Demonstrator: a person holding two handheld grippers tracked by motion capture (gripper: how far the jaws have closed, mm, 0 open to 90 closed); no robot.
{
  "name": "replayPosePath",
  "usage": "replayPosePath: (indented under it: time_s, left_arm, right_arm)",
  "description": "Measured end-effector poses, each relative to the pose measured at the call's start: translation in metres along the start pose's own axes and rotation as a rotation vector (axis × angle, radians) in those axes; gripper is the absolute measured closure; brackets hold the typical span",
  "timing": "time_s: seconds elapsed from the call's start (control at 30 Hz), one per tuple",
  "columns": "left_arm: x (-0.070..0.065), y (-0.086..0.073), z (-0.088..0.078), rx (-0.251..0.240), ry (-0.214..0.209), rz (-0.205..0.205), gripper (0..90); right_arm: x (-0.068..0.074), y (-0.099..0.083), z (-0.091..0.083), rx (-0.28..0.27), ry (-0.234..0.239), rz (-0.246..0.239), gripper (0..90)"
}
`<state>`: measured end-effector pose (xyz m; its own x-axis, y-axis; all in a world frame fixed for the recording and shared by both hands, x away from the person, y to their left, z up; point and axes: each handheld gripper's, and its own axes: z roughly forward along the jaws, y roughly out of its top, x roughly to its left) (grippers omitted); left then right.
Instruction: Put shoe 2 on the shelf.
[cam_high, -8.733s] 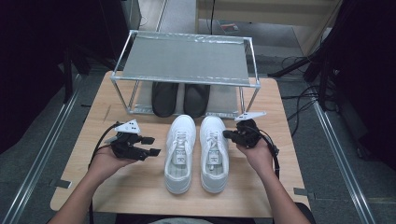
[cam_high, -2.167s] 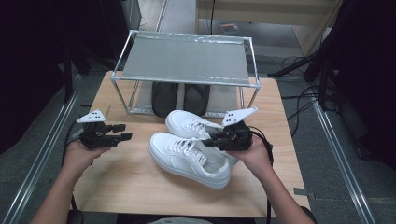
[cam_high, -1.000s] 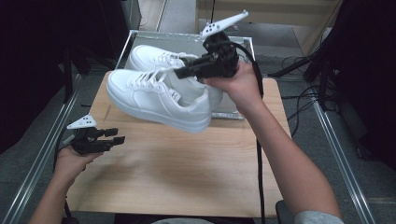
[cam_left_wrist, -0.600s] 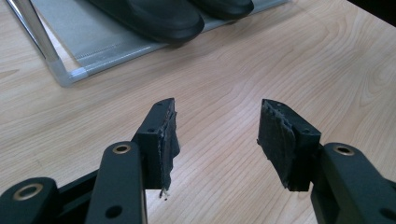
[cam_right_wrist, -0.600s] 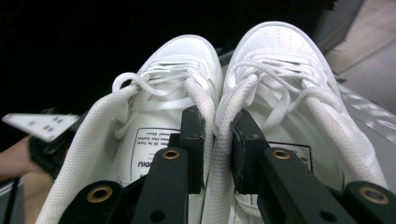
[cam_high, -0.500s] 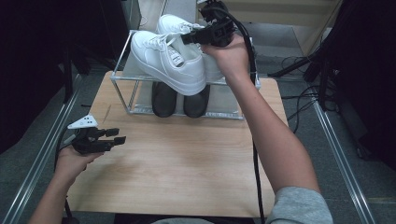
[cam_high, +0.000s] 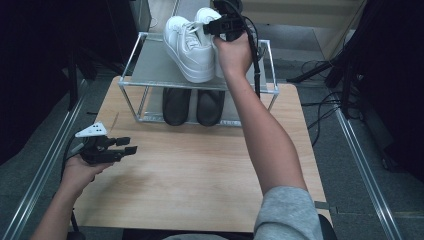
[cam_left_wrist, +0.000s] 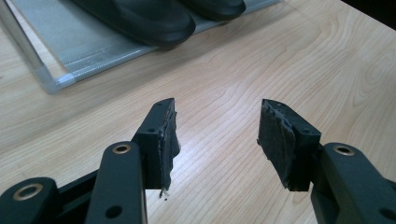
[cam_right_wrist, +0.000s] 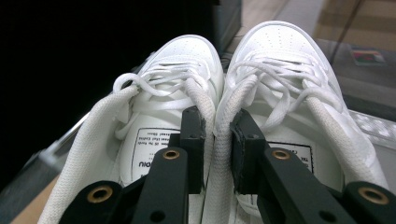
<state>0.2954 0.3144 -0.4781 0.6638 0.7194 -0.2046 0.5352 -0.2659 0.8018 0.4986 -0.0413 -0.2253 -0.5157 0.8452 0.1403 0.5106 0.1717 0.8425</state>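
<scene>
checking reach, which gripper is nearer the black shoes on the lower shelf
Left. The left gripper rests open on the table in front of the black shoes; the right gripper grips the white sneakers above the top shelf.

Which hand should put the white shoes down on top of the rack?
The right. Its gripper already pinches both white sneakers together by their inner collars, above the rack's top shelf. The left gripper sits open and empty, low over the table.
</scene>
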Motion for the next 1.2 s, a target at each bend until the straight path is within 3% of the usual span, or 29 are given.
replayPosePath:
  time_s: [0.23,0.4,0.47,0.6,0.87,1.13,1.2]
  left_arm:
    - [-0.001,0.001,0.002,0.0,-0.013,0.008,47.0]
    - [0.0,0.002,0.005,0.003,-0.02,0.013,47.0]
    - [-0.001,0.002,0.006,0.003,-0.023,0.015,47.0]
    - [-0.002,0.004,0.008,0.002,-0.029,0.02,47.0]
    - [-0.003,0.006,0.011,0.012,-0.04,0.038,47.2]
    - [-0.003,0.007,0.012,0.017,-0.037,0.046,47.3]
    - [-0.003,0.007,0.013,0.018,-0.038,0.046,47.2]
  right_arm:
    - [0.001,-0.001,0.022,-0.012,-0.157,0.147,78.4]
    - [0.006,-0.004,0.032,-0.015,-0.235,0.138,78.3]
    - [0.007,-0.006,0.036,-0.02,-0.255,0.166,78.2]
    - [0.006,-0.01,0.045,0.007,-0.262,0.238,78.5]
    - [0.013,-0.017,0.056,0.009,-0.306,0.211,78.1]
    - [0.018,-0.025,0.06,0.016,-0.284,0.245,75.0]
    - [0.02,-0.025,0.061,0.015,-0.293,0.226,74.6]
